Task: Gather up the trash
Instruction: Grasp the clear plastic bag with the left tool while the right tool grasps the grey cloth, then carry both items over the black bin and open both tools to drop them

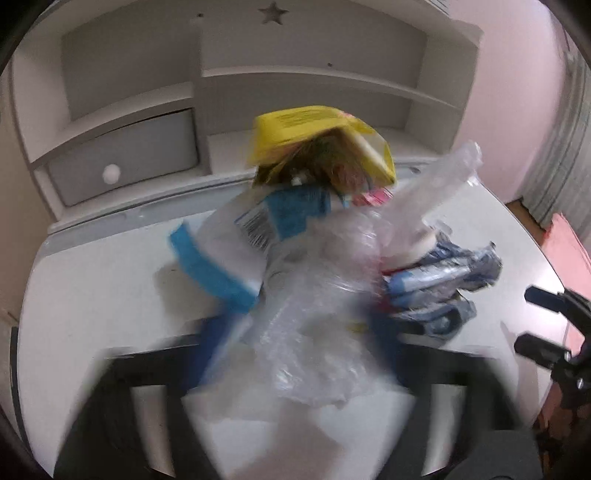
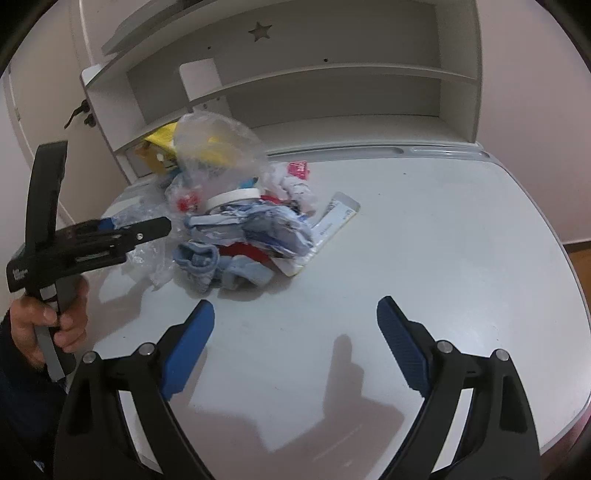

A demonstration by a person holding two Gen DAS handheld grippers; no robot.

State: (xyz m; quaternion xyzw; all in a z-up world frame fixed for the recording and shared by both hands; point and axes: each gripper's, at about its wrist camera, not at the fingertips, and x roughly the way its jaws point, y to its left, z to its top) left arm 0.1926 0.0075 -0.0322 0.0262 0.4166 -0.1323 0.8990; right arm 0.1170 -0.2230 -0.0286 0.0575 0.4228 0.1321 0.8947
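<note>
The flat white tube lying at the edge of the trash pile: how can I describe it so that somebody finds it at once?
Start from the white desk under the shelf unit with a star cut-out. On it lies a pile of crumpled trash. The flat white tube with blue print sticks out of the pile's right side in the right wrist view, the only smooth, straight-edged piece there.

White desk (image 2: 424,236) under a trash heap (image 2: 240,221), perhaps wrappers and plastic.

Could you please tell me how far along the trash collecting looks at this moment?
Little looks done: the trash pile sits heaped on the white desk, with no bin visible. In hand: the left gripper is closed on clear plastic wrap at the pile's edge. The right gripper hangs open, holding nothing. The pile remains to clear.
</note>
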